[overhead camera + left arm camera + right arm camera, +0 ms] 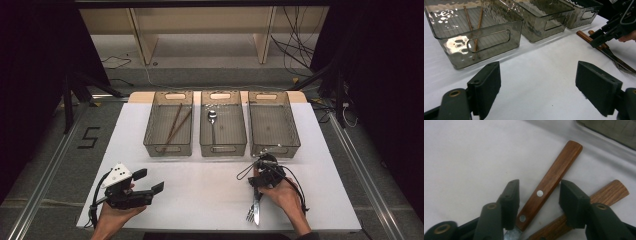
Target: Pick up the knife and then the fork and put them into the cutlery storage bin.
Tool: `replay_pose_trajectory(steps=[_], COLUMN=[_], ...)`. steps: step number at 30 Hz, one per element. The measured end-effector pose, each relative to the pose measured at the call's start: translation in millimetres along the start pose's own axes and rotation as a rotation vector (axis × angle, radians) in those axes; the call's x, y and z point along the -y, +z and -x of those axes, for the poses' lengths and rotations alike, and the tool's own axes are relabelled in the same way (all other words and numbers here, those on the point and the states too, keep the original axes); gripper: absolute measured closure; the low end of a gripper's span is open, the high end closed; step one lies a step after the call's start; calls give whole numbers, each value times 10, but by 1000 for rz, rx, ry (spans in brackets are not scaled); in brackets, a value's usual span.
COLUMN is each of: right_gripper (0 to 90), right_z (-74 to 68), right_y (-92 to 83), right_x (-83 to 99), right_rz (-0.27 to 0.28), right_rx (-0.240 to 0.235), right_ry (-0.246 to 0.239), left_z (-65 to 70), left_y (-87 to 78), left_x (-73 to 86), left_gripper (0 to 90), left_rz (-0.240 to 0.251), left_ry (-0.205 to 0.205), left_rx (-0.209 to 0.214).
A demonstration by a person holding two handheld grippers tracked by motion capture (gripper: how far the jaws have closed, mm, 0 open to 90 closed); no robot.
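Note:
A knife and a fork (255,210) with wooden handles lie side by side at the table's front right. My right gripper (265,172) points down over their handles. In the right gripper view its jaws (539,188) straddle the riveted wooden handle (554,170) and stand open, with a gap on the right pad's side. The second wooden handle (610,191) lies just outside the right pad. My left gripper (150,180) rests open at the front left with nothing between its pads (486,82). From the left gripper view the right gripper (604,35) shows over the cutlery.
Three clear bins stand in a row at the table's back. The left bin (168,145) holds chopsticks (176,122), the middle bin (223,145) holds a spoon (212,117), and the right bin (274,145) looks bare. White table surface (200,185) stretches between the grippers.

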State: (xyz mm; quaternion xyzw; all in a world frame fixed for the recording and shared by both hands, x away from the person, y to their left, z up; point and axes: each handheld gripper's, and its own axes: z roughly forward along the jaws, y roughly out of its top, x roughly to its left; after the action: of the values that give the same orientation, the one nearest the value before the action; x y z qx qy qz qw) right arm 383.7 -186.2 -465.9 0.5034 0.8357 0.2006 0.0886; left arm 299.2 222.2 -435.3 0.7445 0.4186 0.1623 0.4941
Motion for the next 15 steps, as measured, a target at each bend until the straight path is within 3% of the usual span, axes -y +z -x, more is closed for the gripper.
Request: replay_pose_trajectory(steps=[2, 6, 7, 9, 15], right_gripper=[565, 611, 628, 633, 726], right_z=[-19, -46, -91, -111, -173], right_y=[3, 4, 13, 15, 14], right_x=[-11, -34, -48, -56, -84], right_rz=[-8, -22, -29, -36, -50], right_rx=[20, 17, 14, 21, -10], right_ry=[-16, -27, -54, -61, -77], left_z=[3, 10, 11, 11, 4], left_y=[6, 16, 17, 17, 14], left_x=[-1, -1, -1, -1, 3], left_gripper=[200, 200, 200, 200, 201], left_rz=[0, -4, -4, -4, -3], left_ry=[-1, 0, 0, 1, -1], left_rx=[0, -1, 0, 0, 1])
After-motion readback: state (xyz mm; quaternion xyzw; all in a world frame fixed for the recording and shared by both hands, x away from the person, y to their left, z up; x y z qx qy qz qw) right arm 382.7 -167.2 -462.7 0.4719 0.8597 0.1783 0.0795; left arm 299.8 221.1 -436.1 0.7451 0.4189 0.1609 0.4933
